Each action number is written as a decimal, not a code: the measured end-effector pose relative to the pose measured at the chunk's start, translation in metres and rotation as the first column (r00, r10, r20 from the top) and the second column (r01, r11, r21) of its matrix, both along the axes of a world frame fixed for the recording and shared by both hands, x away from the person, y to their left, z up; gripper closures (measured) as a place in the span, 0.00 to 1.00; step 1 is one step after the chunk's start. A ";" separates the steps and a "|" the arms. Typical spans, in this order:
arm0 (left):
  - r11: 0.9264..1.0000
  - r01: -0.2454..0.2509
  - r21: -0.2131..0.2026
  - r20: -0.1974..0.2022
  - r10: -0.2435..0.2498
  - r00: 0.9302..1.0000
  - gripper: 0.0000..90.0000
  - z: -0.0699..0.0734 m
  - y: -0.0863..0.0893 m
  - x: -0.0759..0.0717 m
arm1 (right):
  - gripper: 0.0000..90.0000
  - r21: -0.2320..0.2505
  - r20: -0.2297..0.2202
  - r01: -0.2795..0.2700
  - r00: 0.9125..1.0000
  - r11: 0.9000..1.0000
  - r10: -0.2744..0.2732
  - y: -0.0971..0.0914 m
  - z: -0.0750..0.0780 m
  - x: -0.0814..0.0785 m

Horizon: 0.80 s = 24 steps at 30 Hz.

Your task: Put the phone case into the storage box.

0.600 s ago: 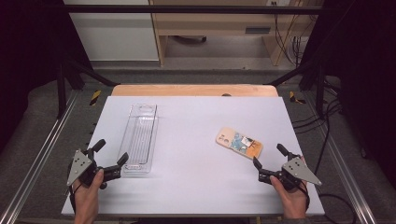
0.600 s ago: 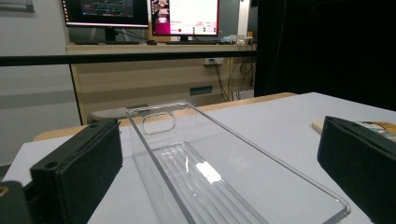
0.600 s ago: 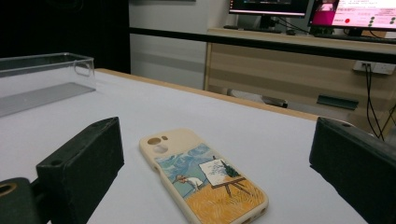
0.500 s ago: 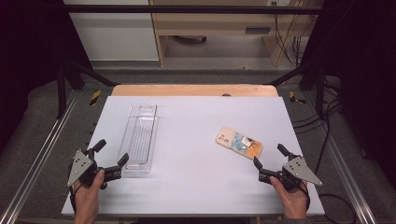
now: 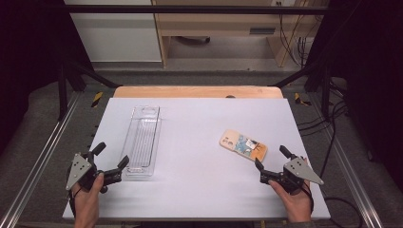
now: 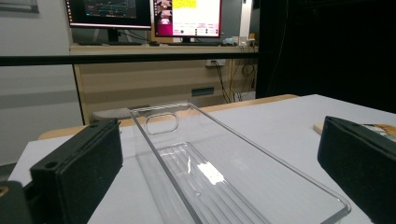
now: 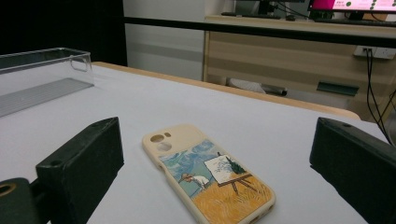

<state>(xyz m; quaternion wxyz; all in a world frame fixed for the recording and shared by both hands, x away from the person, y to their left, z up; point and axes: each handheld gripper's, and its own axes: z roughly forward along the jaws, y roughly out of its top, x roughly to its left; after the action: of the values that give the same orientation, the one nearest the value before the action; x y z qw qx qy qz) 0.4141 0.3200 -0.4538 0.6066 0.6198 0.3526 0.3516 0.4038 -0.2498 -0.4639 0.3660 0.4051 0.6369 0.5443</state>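
From the high view we see one clear plastic tray (image 5: pixel 142 141) and one phone case (image 5: pixel 243 145) on the white table (image 5: pixel 199 190). The tray's long axis runs away from us, its hang-hole end at the far side; the case lies slantwise, its camera-cutout end toward the table's middle. Our left gripper (image 5: pixel 111 162) sits just left of the tray's near end, jaws spread wide and holding nothing. Our right gripper (image 5: pixel 271 158) rests near the case's near right end, likewise spread and empty. The two things lie well apart, with bare table between them.

In the left gripper view the tray (image 6: pixel 224 172) stretches straight ahead between the two black jaws, untouched, hole end farthest; two monitors (image 6: pixel 144 16) stand on a desk beyond.

In the right gripper view the case (image 7: pixel 210 175) lies between the open jaws, painted back up, cutout end pointing away and left. The tray (image 7: pixel 42 77) shows at far left. Nothing blocks either one.
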 end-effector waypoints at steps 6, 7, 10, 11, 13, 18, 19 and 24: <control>1.000 -0.001 0.001 0.000 0.001 1.000 0.00 0.000 0.001 0.000 | 0.05 -0.026 -0.037 -0.016 0.999 1.000 0.015 0.000 0.014 0.011; 1.000 -0.001 0.004 0.000 0.001 1.000 0.00 0.000 0.001 0.000 | 0.05 -0.036 -0.043 -0.021 0.999 0.999 0.019 0.000 0.018 0.013; 1.000 -0.004 0.002 0.000 0.004 1.000 0.00 0.000 0.002 0.000 | 0.05 -0.061 -0.045 -0.031 0.999 0.998 0.028 0.000 0.029 0.019; 1.000 -0.006 -0.002 0.000 0.006 1.000 0.00 0.000 0.002 0.000 | 0.05 -0.064 -0.049 -0.034 0.998 0.997 0.031 -0.001 0.032 0.021; 1.000 -0.008 -0.005 0.000 0.008 1.000 0.00 0.000 0.003 0.000 | 0.05 -0.075 -0.058 -0.036 0.998 0.997 0.032 -0.002 0.037 0.026; 1.000 -0.007 -0.004 0.000 0.007 1.000 0.00 0.000 0.003 0.000 | 0.06 -0.100 -0.060 -0.020 0.998 0.995 0.014 -0.006 0.050 0.035; 1.000 -0.007 -0.004 0.000 0.007 1.000 0.00 0.000 0.003 0.000 | 0.06 -0.100 -0.060 -0.020 0.998 0.995 0.014 -0.006 0.050 0.035; 1.000 -0.003 0.000 -0.001 0.003 1.000 0.00 0.000 0.002 0.000 | 0.06 -0.072 -0.059 -0.017 0.998 0.997 0.013 -0.010 0.064 0.043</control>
<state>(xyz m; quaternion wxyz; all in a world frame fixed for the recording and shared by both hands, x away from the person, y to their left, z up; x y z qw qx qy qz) 0.4139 0.3220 -0.4536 0.6057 0.6195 0.3540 0.3522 0.4472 -0.2594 -0.3999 0.3578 0.4023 0.6697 0.5115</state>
